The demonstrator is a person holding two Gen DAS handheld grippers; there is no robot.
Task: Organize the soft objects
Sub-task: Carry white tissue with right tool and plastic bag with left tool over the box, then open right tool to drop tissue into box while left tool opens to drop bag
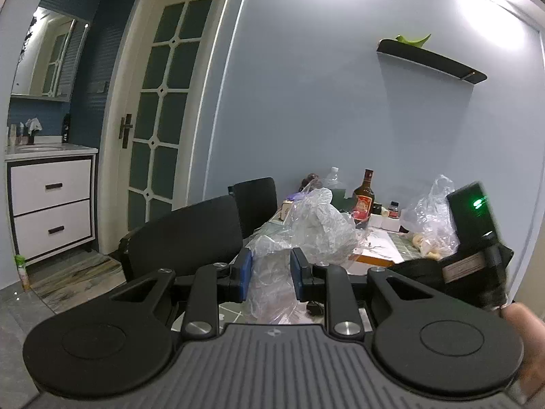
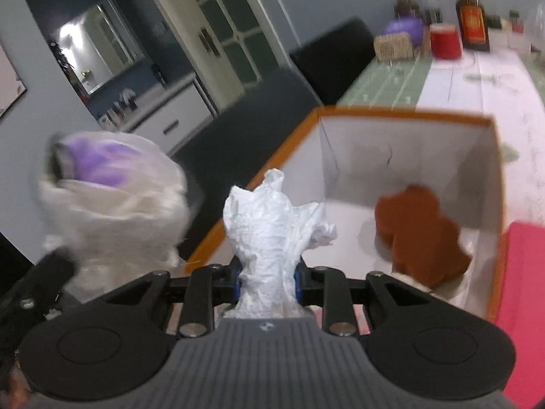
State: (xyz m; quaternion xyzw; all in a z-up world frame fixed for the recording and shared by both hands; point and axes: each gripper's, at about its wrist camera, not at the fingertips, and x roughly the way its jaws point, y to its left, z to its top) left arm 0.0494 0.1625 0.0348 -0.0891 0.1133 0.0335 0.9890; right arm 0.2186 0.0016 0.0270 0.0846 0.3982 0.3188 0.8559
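Note:
In the left wrist view my left gripper (image 1: 271, 274) is shut on a crumpled clear plastic bag (image 1: 306, 228), held up above the table. The right gripper's body (image 1: 477, 238) shows at the right edge. In the right wrist view my right gripper (image 2: 268, 279) is shut on a crumpled white soft bundle (image 2: 272, 228), held over the near rim of an orange-edged white box (image 2: 490, 184). A brown soft piece (image 2: 422, 235) lies inside the box. At the left, a blurred whitish bag with something purple (image 2: 112, 197) hangs from the left gripper.
Two black chairs (image 1: 190, 235) stand beside the table (image 2: 391, 81). At the table's far end are a liquor bottle (image 1: 364, 201), a red cup (image 2: 444, 41), a purple object (image 2: 405, 29) and another clear bag (image 1: 429, 218). A pink item (image 2: 524, 289) lies right of the box.

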